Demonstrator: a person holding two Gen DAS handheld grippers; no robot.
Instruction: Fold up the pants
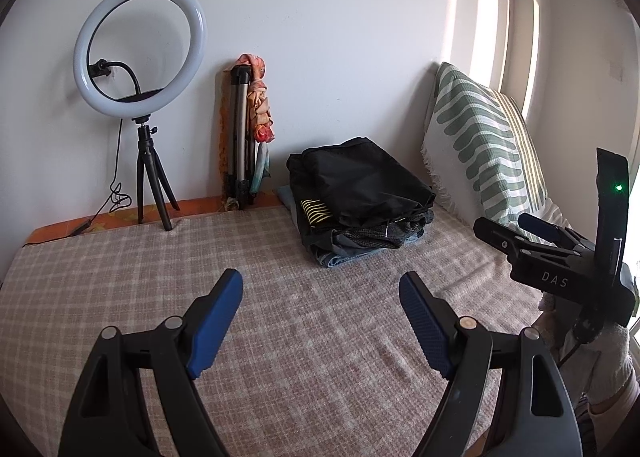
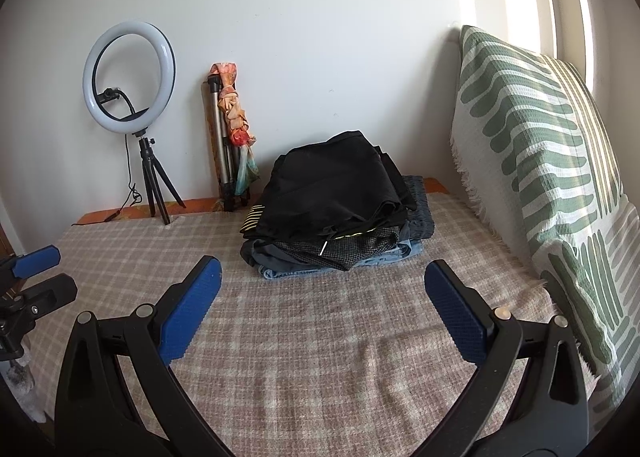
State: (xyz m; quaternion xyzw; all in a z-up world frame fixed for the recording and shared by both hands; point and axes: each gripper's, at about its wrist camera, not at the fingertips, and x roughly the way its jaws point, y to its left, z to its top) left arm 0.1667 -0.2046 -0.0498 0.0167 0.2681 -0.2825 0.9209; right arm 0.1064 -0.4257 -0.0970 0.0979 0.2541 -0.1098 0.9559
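At 10 o'clock in the left wrist view a ring light (image 1: 140,47) stands on a small tripod (image 1: 154,181) against the wall. Just right of it, at 11 o'clock, a folded tripod (image 1: 239,137) leans on the wall with a coloured cloth (image 1: 261,105) draped over it. The left gripper (image 1: 321,291) hovers over the checked bed (image 1: 280,337), its jaws wide apart and holding nothing. At 12 o'clock beyond it, near the wall, the pants (image 1: 360,181) lie folded on top of a pile of clothes (image 1: 368,237). At 2 o'clock a green-patterned cushion (image 1: 480,137) leans upright. The right gripper (image 2: 323,281), seen at 3 o'clock from the left, also has its jaws spread wide and empty, above the bed with the pile ahead at 12 o'clock.
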